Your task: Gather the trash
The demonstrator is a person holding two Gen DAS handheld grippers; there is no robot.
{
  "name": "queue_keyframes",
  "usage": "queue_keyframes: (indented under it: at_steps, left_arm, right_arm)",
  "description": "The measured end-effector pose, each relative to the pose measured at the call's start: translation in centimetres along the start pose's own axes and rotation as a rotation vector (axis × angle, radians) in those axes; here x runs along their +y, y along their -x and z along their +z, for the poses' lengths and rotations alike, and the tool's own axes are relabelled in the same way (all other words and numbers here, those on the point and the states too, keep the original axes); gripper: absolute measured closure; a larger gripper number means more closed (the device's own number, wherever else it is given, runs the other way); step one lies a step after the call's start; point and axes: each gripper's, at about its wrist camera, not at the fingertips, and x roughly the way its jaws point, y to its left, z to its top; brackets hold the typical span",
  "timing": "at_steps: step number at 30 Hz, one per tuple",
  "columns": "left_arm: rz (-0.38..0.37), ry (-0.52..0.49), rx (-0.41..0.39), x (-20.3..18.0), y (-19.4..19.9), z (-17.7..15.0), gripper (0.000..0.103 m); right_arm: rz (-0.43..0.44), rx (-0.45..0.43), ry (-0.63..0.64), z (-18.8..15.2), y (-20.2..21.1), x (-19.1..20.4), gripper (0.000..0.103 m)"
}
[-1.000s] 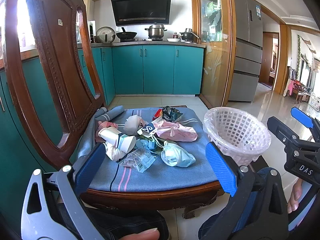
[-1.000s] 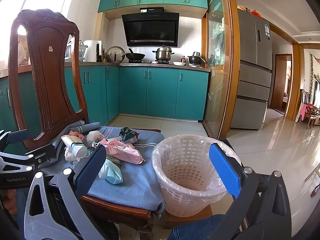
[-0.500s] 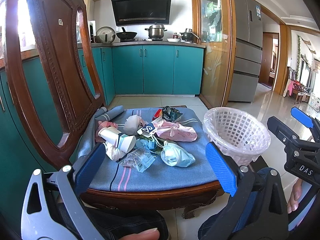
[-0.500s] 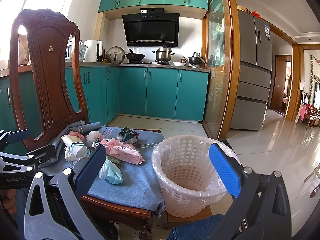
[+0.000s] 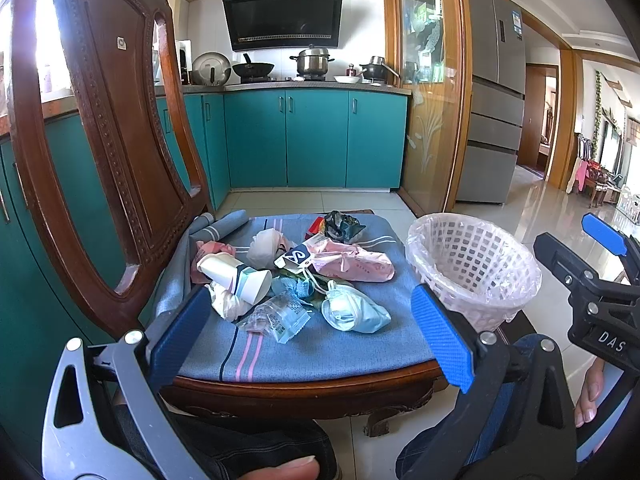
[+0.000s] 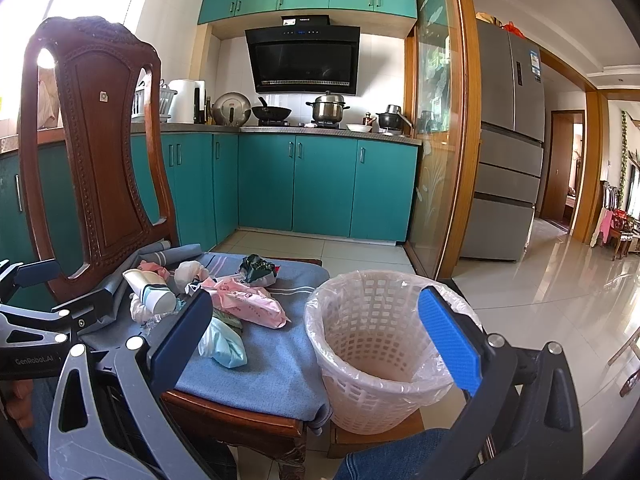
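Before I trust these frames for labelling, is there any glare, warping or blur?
Left wrist view: window behind the chair back is blown out, straight lines bow, corners go black; trash pile is sharp. Right wrist view: washed-out window top left, sheen on the floor, basket sharp.

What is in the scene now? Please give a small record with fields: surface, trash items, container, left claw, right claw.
surface: wooden chair with a blue cloth on the seat
trash items: face mask, pink packet, white tube, clear wrapper, dark crumpled wrapper, all lying on the cloth
container: white lined basket, beside the chair, looks empty
left claw: open, holds nothing
right claw: open, holds nothing
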Motion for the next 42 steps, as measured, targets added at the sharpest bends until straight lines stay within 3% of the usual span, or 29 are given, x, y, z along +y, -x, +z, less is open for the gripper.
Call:
queue_keyframes:
  at_steps: [42]
  left_arm:
    - [0.009, -0.004, 0.046, -0.1, -1.0, -0.6, 0.003]
  right_arm:
    - [0.018, 0.024, -0.007, -0.3, -0.6, 0.3, 0.002]
